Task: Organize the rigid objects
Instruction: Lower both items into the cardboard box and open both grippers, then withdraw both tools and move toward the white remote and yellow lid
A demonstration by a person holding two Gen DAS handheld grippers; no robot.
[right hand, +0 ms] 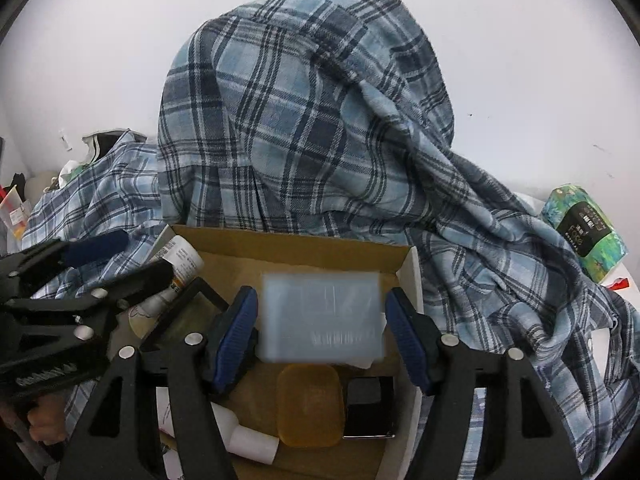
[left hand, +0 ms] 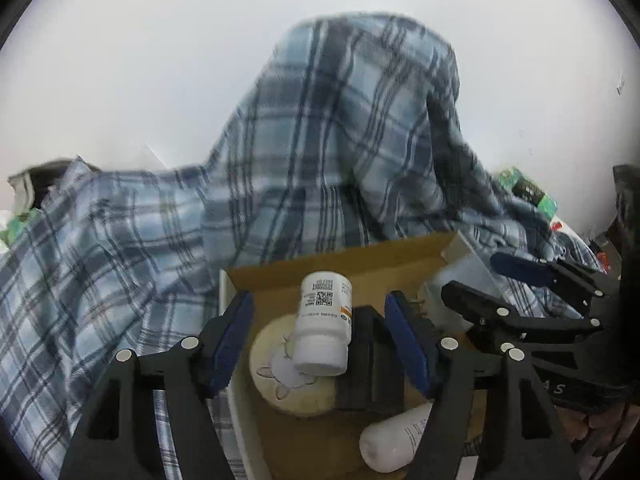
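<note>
An open cardboard box (left hand: 360,258) (right hand: 280,246) rests on a plaid blanket. My left gripper (left hand: 320,340) is open above it. A white pill bottle (left hand: 324,324) lies between its fingers without touching either pad, resting on a cream round lid (left hand: 280,384). A second white bottle (left hand: 394,436) and a black block (left hand: 370,360) lie in the box. My right gripper (right hand: 320,320) is open around a blurred translucent plastic case (right hand: 320,316), pads apart from it. An amber soap bar (right hand: 310,404) and a black box (right hand: 368,412) lie below. The left gripper also shows in the right wrist view (right hand: 104,256).
A blue plaid blanket (right hand: 304,112) is heaped high behind the box and spreads to both sides. A green tissue pack (right hand: 584,224) lies at the far right. Clutter sits at the far left (right hand: 16,212). A white wall is behind.
</note>
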